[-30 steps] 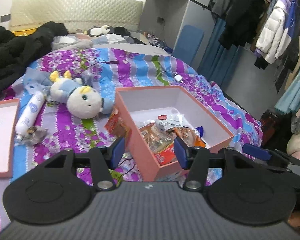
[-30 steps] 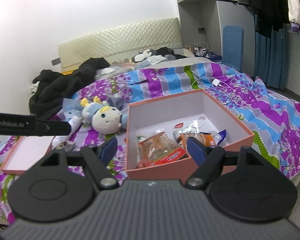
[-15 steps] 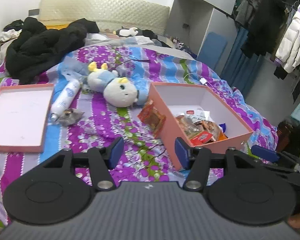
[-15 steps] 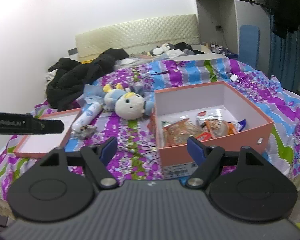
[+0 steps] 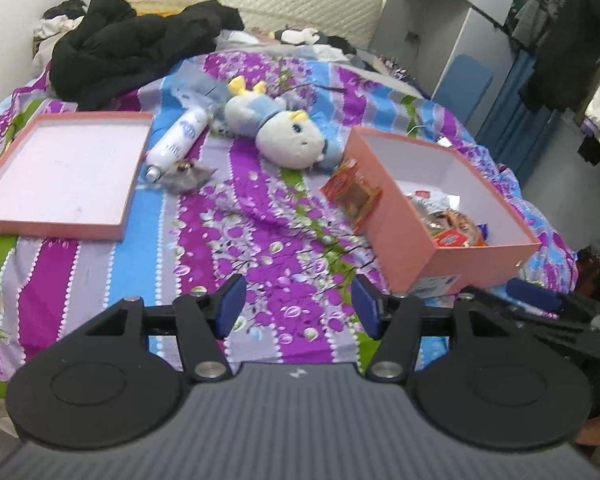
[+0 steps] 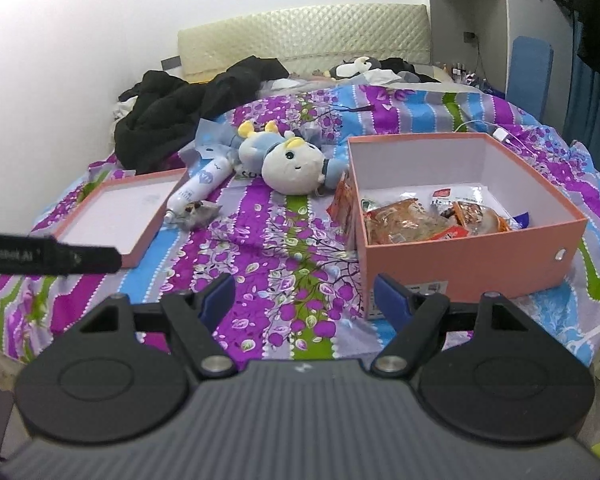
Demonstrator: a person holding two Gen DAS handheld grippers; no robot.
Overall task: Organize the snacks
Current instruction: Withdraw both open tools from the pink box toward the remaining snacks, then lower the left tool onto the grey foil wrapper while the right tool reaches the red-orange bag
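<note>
- Pulled back from the pink box [image 5: 456, 236] since a second ago, both views now wider: lid [image 5: 60, 172] and more bedspread [image 5: 260, 248] in sight where the box once filled the picture.
- Left gripper [image 5: 298, 306] hovering over bare bedspread, jaws apart, nothing between them; right gripper [image 6: 304, 294] likewise spread wide and empty, the box's near corner just past its right finger.
- Box sitting open toward the right side of the bed, holding several snack packets [image 6: 412, 220] heaped along its near wall.
- One orange snack pack [image 5: 356, 196] outside, propped against the box's left wall, probably next to go in.
- Another small crinkled wrapper [image 5: 186, 172] lying loose beside a white tube [image 5: 178, 140], near the lid.
- Lid upturned and empty, set well apart on the left, likely parked there to leave the box free for loading.
- Plush toy [image 5: 284, 136] between lid and box, not a snack.
</note>
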